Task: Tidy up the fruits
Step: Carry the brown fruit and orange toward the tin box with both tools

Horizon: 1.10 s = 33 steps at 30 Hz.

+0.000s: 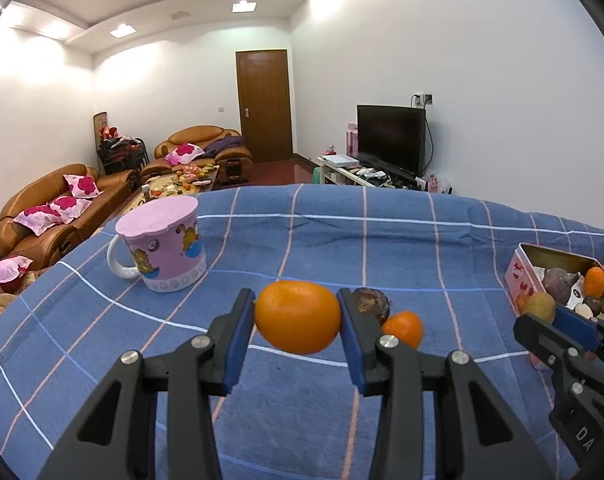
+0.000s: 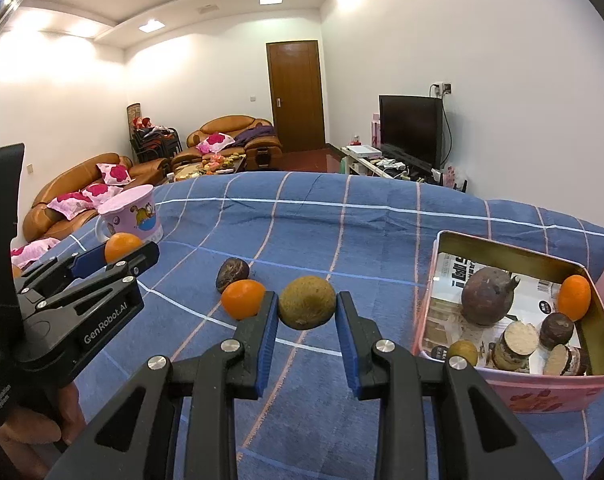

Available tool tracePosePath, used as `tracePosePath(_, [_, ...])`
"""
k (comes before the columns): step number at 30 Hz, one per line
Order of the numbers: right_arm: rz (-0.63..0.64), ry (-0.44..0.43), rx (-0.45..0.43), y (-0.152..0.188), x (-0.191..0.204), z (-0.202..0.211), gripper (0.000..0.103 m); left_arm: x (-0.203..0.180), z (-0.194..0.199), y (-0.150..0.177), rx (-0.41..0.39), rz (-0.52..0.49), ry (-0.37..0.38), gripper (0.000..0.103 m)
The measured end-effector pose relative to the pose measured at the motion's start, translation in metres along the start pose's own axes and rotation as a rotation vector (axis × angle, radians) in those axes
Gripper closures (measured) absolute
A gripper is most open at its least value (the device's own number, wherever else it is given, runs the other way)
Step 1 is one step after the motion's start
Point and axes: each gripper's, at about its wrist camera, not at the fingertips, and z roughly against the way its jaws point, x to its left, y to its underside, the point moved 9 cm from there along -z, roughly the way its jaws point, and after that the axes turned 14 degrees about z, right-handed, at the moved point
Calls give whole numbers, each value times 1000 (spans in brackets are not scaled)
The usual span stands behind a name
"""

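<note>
An orange fruit (image 1: 297, 317) is clamped between the pads of the left gripper (image 1: 297, 320), lifted clear of the blue checked cloth (image 1: 342, 240); a brownish-green fruit (image 2: 308, 302) is pinched by the right gripper (image 2: 306, 312), presumably for the tin (image 2: 454, 240) just to its right, where sorted fruit is already kept; beyond the left claw, a small orange (image 1: 404, 328) and dark fruit (image 1: 372, 302) lie loose

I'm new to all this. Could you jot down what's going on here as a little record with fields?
Surface: blue checked cloth
Left gripper: shut on an orange fruit
Right gripper: shut on a brownish-green fruit
Loose on cloth: small orange, dark fruit
Tin box: open, already holds several fruits
Pink mug: far left, lidded
</note>
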Motion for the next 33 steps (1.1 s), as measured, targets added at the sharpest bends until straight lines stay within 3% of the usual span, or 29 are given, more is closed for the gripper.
tracePosePath(33, [16,53,-4,20,-41,28,72,-53,19,20,5,-34,45,60])
